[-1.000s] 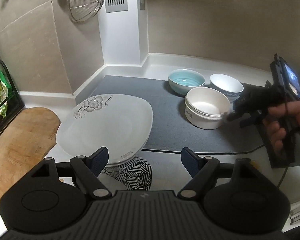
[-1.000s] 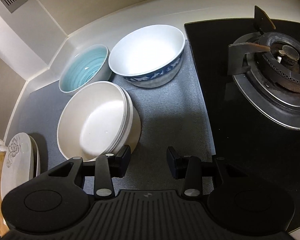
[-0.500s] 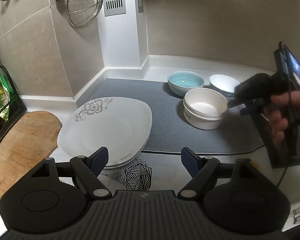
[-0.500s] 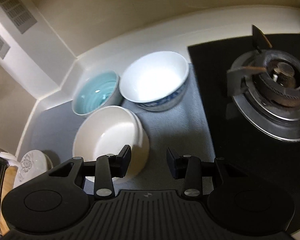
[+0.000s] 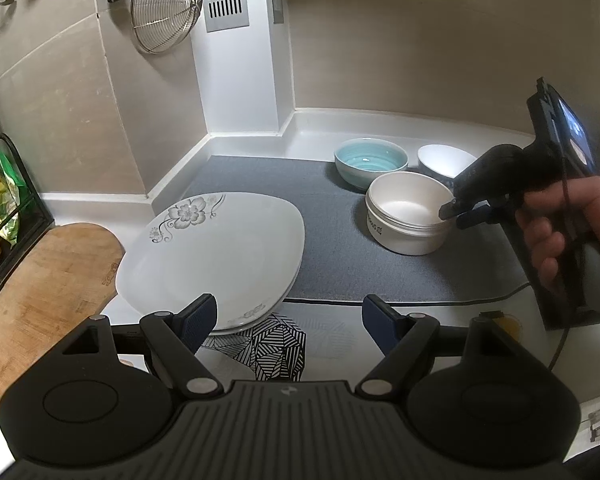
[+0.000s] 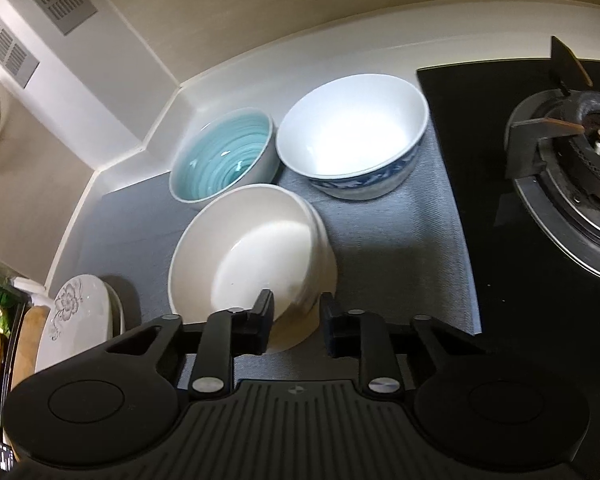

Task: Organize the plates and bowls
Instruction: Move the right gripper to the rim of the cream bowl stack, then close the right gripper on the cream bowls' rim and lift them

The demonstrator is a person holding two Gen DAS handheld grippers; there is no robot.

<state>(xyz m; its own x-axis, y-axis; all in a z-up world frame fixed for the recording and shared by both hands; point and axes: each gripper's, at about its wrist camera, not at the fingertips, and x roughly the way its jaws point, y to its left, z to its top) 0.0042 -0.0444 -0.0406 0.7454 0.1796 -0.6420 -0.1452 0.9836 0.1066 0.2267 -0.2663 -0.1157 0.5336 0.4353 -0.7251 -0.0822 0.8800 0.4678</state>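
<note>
A stack of cream bowls [image 6: 252, 256] [image 5: 408, 216] sits on the grey mat [image 6: 388, 248], with a teal bowl [image 6: 224, 160] [image 5: 370, 160] and a white bowl with a blue pattern [image 6: 352, 132] [image 5: 444, 160] behind it. My right gripper [image 6: 296, 312] [image 5: 458, 214] is open, its jaws straddling the near rim of the cream bowls. A stack of white floral plates [image 5: 216, 252] [image 6: 72, 316] lies at the mat's left edge. My left gripper [image 5: 288, 316] is open and empty, just in front of the plates.
A gas hob [image 6: 572, 168] lies right of the mat. A wooden cutting board [image 5: 40, 292] lies left of the plates, beside a black rack with packets [image 5: 0, 200]. A wire strainer [image 5: 164, 12] hangs on the wall. A patterned cloth [image 5: 276, 344] lies under the plates' near edge.
My right gripper has moved left and forward, so its jaws now straddle the cream bowls' near rim. My left gripper stays open by the plates, barely shifting.
</note>
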